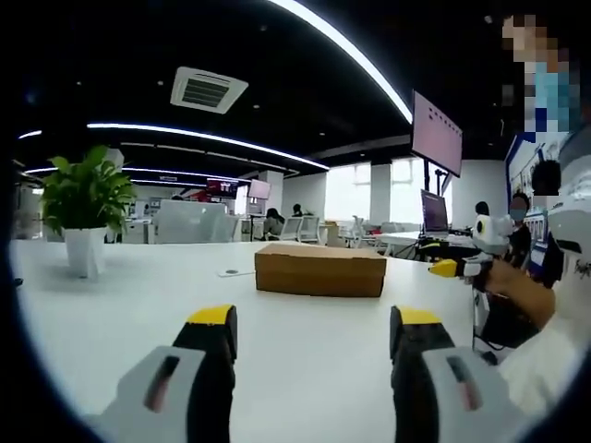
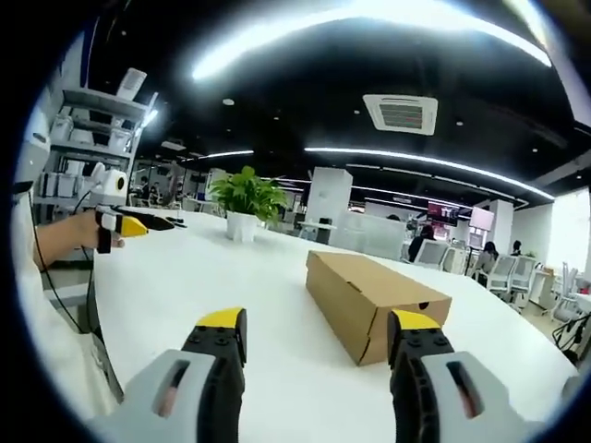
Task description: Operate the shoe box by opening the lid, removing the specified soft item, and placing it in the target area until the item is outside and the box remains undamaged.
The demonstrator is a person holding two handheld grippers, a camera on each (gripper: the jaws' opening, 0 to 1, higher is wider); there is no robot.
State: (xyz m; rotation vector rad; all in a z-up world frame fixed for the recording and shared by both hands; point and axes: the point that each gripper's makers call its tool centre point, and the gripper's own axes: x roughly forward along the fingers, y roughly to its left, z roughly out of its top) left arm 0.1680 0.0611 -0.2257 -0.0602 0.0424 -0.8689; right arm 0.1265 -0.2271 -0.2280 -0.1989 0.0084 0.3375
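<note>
A brown cardboard shoe box (image 1: 320, 270) lies on the white table (image 1: 138, 314) with its lid down. My left gripper (image 1: 314, 325) is open, its yellow-tipped jaws well short of the box. The right gripper (image 1: 457, 268) comes into the left gripper view from the right, held by a hand, level with the box's right end. In the right gripper view the same box (image 2: 374, 301) lies lengthwise ahead, lid down, a round hole in its near end. My right gripper (image 2: 316, 330) is open, near the box's near corner. The left gripper (image 2: 129, 224) shows at far left.
A potted green plant (image 1: 85, 208) in a white pot stands at the table's left; it is beyond the box in the right gripper view (image 2: 246, 205). A small flat white thing (image 1: 235, 272) lies left of the box. Monitors (image 1: 436, 137), chairs and seated people fill the background.
</note>
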